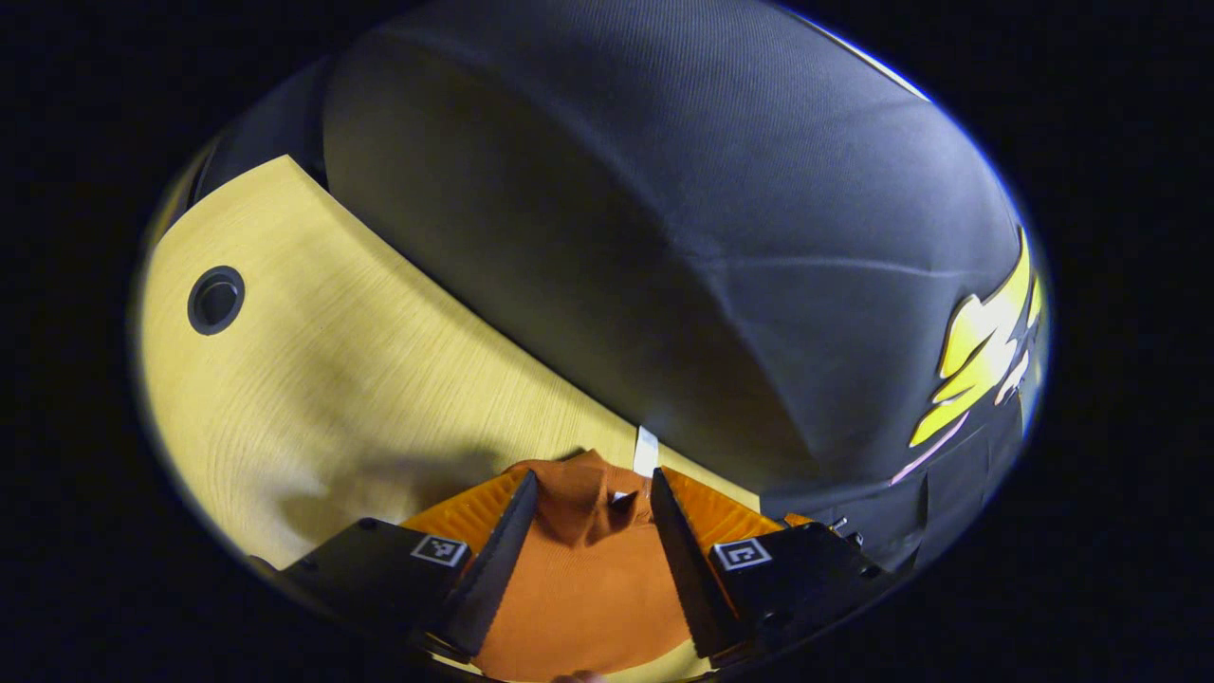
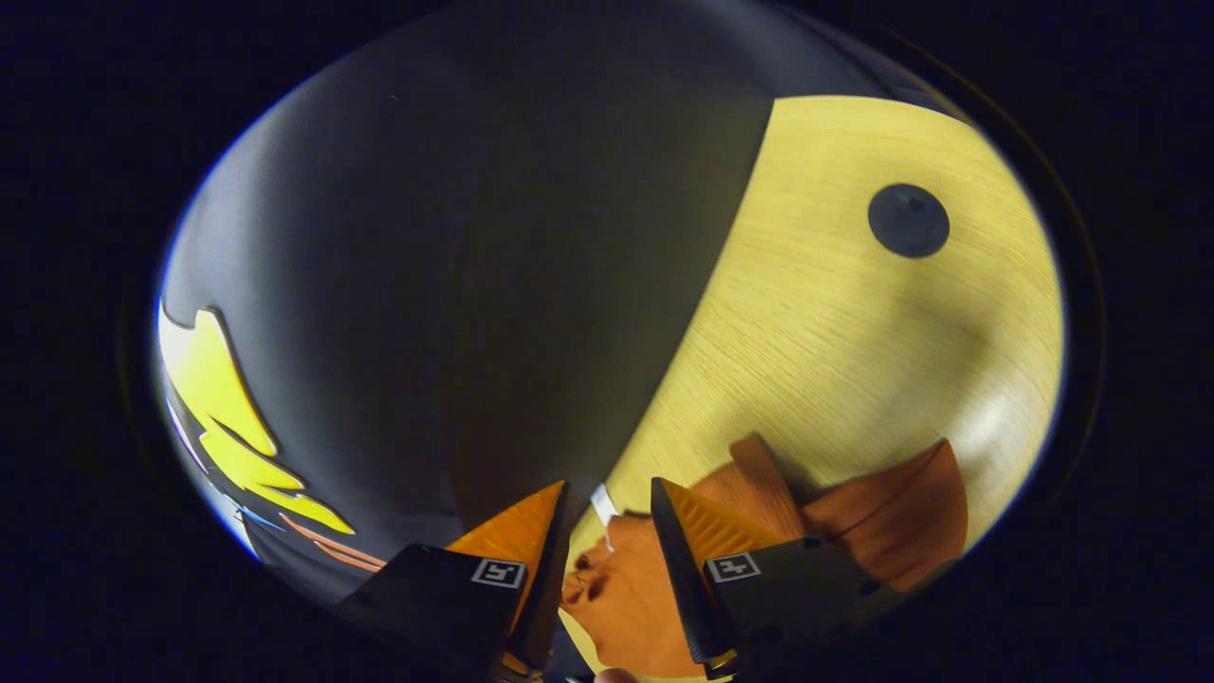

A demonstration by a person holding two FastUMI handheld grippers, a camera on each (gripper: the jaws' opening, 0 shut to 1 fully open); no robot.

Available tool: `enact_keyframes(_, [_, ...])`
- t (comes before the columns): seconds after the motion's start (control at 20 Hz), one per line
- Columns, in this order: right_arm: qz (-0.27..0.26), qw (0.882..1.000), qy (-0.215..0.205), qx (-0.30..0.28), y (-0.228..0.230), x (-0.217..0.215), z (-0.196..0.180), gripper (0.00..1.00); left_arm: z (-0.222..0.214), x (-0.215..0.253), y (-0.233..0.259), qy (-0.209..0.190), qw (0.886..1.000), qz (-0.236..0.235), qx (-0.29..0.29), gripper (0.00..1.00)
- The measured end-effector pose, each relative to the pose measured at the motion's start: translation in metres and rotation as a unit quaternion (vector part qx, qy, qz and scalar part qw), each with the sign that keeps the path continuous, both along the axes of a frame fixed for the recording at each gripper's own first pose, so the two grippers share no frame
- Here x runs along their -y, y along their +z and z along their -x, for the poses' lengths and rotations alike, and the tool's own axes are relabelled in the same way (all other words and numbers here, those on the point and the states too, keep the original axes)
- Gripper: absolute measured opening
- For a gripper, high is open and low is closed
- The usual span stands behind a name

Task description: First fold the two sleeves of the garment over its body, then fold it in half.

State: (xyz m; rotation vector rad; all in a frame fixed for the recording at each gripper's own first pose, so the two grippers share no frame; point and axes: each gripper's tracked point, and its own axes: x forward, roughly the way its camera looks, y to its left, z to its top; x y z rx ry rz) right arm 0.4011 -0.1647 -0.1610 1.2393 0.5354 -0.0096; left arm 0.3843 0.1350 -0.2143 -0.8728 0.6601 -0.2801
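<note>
Orange garment on wooden table, collar end near booth wall. Left gripper wide, fingers straddling collar area above cloth — not pinching. Right gripper likewise wide over same garment; sleeve lies spread to side, apparently not yet folded. Both likely poised at top edge for first grab — sleeve fold probably still ahead.
</note>
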Motion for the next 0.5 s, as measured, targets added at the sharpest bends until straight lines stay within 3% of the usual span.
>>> enact_keyframes(0.05, [0.022,1.0,-0.005,-0.008,0.001,0.003,0.005,0.47,-0.004,-0.004,0.008,0.017,1.0,-0.002,0.013,0.83])
enact_keyframes(0.1, [0.057,0.998,0.0,-0.016,0.001,0.004,0.01,0.65,-0.005,-0.008,0.013,0.03,0.999,-0.006,0.021,0.84])
enact_keyframes(0.15, [0.094,0.995,0.014,-0.018,0.006,0.0,0.017,0.53,-0.003,-0.013,0.018,0.041,0.999,-0.014,0.024,0.87])
enact_keyframes(0.2, [0.136,0.99,0.028,-0.017,0.012,-0.004,0.026,0.57,0.003,-0.019,0.022,0.05,0.998,-0.027,0.027,0.88])
enact_keyframes(0.25, [0.179,0.983,0.042,-0.015,0.02,-0.009,0.032,0.57,0.01,-0.026,0.026,0.06,0.997,-0.046,0.032,0.89])
enact_keyframes(0.35, [0.249,0.966,0.067,-0.011,0.035,-0.021,0.052,0.79,0.032,-0.039,0.03,0.072,0.991,-0.103,0.037,0.98])
enact_keyframes(0.45, [0.304,0.949,0.084,-0.006,0.049,-0.035,0.072,0.89,0.054,-0.046,0.033,0.077,0.983,-0.156,0.05,0.99])
enact_keyframes(0.5, [0.326,0.941,0.094,-0.003,0.055,-0.044,0.084,0.82,0.068,-0.049,0.036,0.08,0.979,-0.179,0.055,0.99])
